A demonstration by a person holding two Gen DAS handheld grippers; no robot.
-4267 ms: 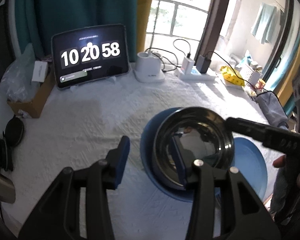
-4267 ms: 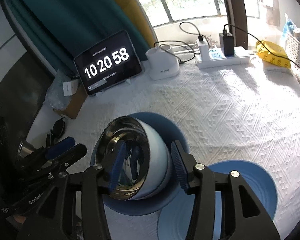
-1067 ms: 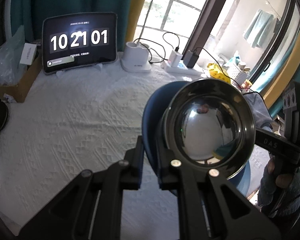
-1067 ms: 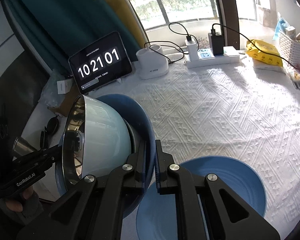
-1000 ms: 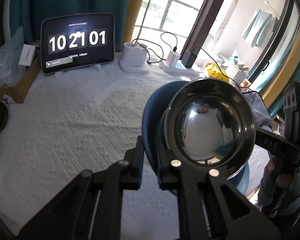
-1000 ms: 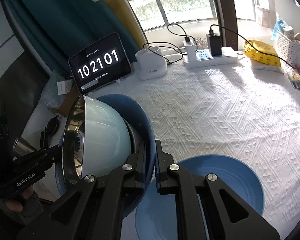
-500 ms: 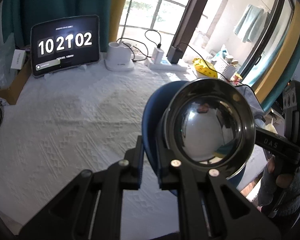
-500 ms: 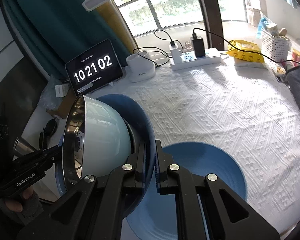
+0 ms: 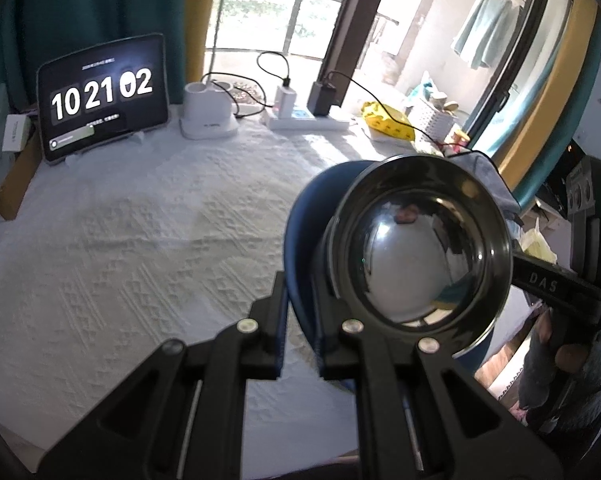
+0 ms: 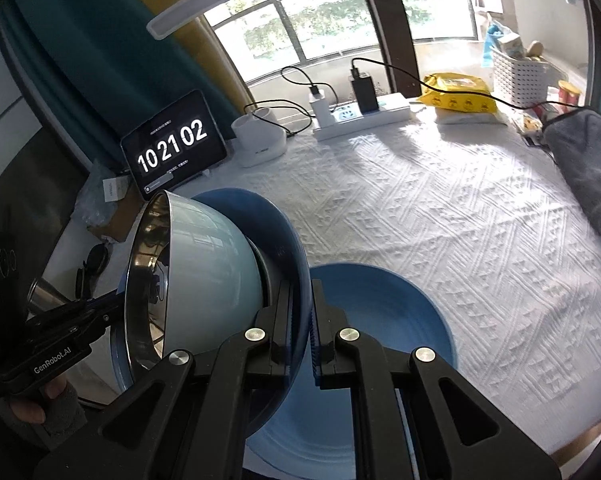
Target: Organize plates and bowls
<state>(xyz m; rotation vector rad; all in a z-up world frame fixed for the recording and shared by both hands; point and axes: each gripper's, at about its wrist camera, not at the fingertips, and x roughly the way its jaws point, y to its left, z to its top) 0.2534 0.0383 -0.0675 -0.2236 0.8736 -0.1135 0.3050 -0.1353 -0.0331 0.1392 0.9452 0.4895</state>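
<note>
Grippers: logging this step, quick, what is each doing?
Left gripper: shut on the dark blue plate carrying the steel bowl.
Right gripper: shut on the same plate's rim.

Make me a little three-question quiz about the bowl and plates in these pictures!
1. True or false: the shiny steel bowl sits on the dark blue plate that both grippers pinch.
2. What lies on the white tablecloth under the right gripper?
A. a light blue plate
B. a fork
C. a red cup
3. What time does the black tablet clock show?

Key:
1. True. The left gripper and the right gripper each clamp the plate's rim.
2. A, the light blue plate.
3. 10 21 02.
</note>
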